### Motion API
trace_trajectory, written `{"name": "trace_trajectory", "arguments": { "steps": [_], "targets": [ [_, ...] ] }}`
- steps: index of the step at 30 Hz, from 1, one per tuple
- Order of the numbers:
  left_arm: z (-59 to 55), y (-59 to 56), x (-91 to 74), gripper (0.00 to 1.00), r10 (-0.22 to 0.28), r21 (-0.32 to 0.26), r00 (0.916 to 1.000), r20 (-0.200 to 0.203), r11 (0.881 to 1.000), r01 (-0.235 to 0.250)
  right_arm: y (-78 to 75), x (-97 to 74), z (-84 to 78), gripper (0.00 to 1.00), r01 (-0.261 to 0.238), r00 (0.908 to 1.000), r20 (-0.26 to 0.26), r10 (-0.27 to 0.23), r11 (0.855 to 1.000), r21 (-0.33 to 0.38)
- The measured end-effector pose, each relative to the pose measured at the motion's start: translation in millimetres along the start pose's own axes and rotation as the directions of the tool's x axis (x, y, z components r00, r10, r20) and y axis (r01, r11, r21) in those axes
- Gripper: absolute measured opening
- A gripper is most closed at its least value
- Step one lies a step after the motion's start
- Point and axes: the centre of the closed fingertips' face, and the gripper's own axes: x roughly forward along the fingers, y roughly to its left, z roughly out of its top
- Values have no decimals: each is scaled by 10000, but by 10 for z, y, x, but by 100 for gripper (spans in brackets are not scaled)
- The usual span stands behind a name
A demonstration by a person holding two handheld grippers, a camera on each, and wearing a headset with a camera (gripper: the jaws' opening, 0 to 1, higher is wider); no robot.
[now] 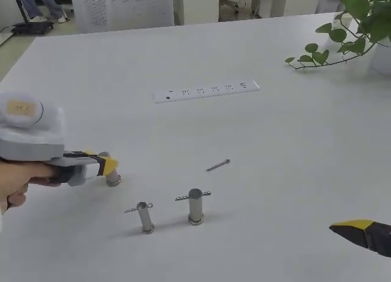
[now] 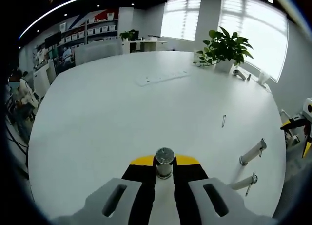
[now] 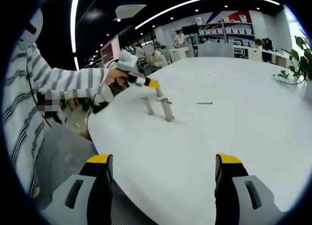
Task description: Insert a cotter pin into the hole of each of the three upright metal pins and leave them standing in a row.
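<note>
Three upright metal pins stand on the white table [image 1: 275, 147]. My left gripper [image 1: 107, 166] is shut on the leftmost pin [image 1: 113, 177], seen between its yellow-tipped jaws as a round metal top [image 2: 165, 159]. The middle pin [image 1: 145, 216] and the right pin [image 1: 195, 205] each carry a cotter pin through the top; they also show in the left gripper view [image 2: 252, 152] and in the right gripper view [image 3: 167, 109]. A loose cotter pin [image 1: 218, 165] lies on the table beyond them. My right gripper [image 3: 163, 161] is open with nothing between its fingers [image 1: 360, 229], at the table's near right edge.
A white power strip [image 1: 206, 91] lies across the middle of the table. A potted plant [image 1: 357, 31] trails leaves at the far right corner. In the right gripper view a person's striped sleeve [image 3: 63, 83] reaches over the table's edge.
</note>
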Motion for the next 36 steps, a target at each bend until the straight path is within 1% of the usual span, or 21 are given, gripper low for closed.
{"name": "trace_trajectory", "arguments": {
  "steps": [2, 3, 5, 8, 9, 10, 11, 12, 13, 14, 16, 18, 19, 23, 26, 27, 28, 29, 33, 36],
  "targets": [
    [-2, -6, -37, 11, 60, 107, 9999, -118, 9999, -59, -4, -2, -15, 87, 20, 10000, -78, -20, 10000, -78],
    [7, 4, -58, 11, 117, 9, 9999, -101, 9999, -117, -6, -3, -25, 87, 28, 9999, -144, -30, 9999, -147],
    [49, 31, -113, 11, 287, -228, 9996, 80, 9993, -285, -3, -3, -20, 87, 20, 9999, -120, -22, 9999, -170],
    [102, 63, -231, 11, 602, -366, 9980, 213, 9976, -594, 1, -9, 6, 87, -10, 10000, 14, 10, 9999, -112],
    [105, 74, -263, 11, 712, -555, 9972, 215, 9960, -699, 3, -9, 12, 87, -30, 10000, 51, 31, 9999, -146],
    [91, 81, -299, 11, 833, -965, 9965, 102, 9919, -820, 2, -8, 14, 87, -41, 10000, 79, 43, 9999, -148],
    [91, 85, -348, 11, 853, -1041, 9963, 41, 9910, -845, 2, -7, 12, 87, -66, 9999, 108, 67, 9999, -130],
    [94, 76, -381, 11, 874, -934, 9962, 52, 9919, -866, 2, -6, 8, 87, -84, 9999, 114, 85, 9999, -114],
    [97, 70, -439, 11, 1001, -704, 9949, 76, 9926, -993, 2, -5, 3, 87, -98, 9999, 111, 100, 9999, -99],
    [99, 68, -458, 11, 1045, -652, 9945, 94, 9925, -1037, 1, -6, -3, 87, -113, 9999, 100, 114, 9999, -116],
    [104, 57, -562, 11, 1228, -735, 9922, 203, 9899, -1211, 4, -9, -5, 87, -163, 9998, 112, 165, 9997, -179],
    [101, 39, -651, 11, 1506, -475, 9878, 382, 9877, -1488, 13, -7, -5, 86, -267, 9995, 172, 270, 9994, -204],
    [87, 23, -697, 11, 1665, -349, 9852, 397, 9856, -1652, 13, -6, -6, 86, -287, 9994, 186, 291, 9993, -227],
    [35, -71, -824, 11, 1804, -600, 9824, 494, 9823, -1774, 16, -2, -14, 86, -377, 9991, 168, 382, 9989, -297],
    [-13, -186, -927, 11, 1946, -615, 9794, 539, 9796, -1913, 18, -3, -12, 86, -470, 9987, 179, 476, 9983, -337],
    [-30, -212, -956, 11, 2010, -703, 9783, 506, 9778, -1973, 18, -3, -10, 86, -484, 9986, 184, 491, 9982, -358],
    [-57, -243, -993, 11, 2140, -949, 9756, 492, 9734, -2087, 18, -4, -8, 86, -512, 9985, 186, 520, 9979, -386],
    [-70, -268, -1014, 11, 2174, -1022, 9746, 531, 9721, -2112, 18, -4, -5, 86, -525, 9984, 198, 533, 9978, -393],
    [-127, -396, -1103, 11, 2266, -1109, 9720, 621, 9694, -2189, 15, -7, -3, 86, -546, 9983, 191, 557, 9969, -563],
    [-191, -507, -1167, 11, 2230, -1229, 9735, 498, 9687, -2156, -3, 0, -8, 85, -516, 9984, 184, 527, 9970, -572]
  ]
}}
